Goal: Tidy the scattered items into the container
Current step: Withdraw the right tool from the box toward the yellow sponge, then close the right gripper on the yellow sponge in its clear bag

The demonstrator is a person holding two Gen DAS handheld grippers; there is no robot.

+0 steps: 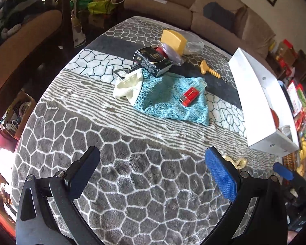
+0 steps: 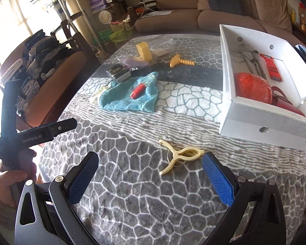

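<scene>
A white box [image 2: 255, 114] stands at the table's right side, also in the left wrist view [image 1: 253, 85]; it holds an orange bundle [image 2: 252, 88], a red grater [image 2: 272, 67] and a whisk. Scattered on the table: a cream clothes peg [image 2: 180, 155] just ahead of my right gripper [image 2: 149, 165], a red lighter-like item [image 1: 189, 97] on a teal cloth [image 1: 169, 100], a yellow corkscrew [image 1: 209, 70], a black box [image 1: 153, 60], a yellow block [image 1: 173, 39] and a cream knit piece [image 1: 128, 85]. My left gripper [image 1: 153, 163] is open and empty. My right gripper is open and empty.
The table is covered by a grey and white patterned blanket [image 1: 132, 183]. A brown sofa [image 2: 214, 10] stands behind it, and a chair piled with clothes [image 2: 36, 65] at the left. My left gripper tool [image 2: 30, 134] shows at the left in the right wrist view.
</scene>
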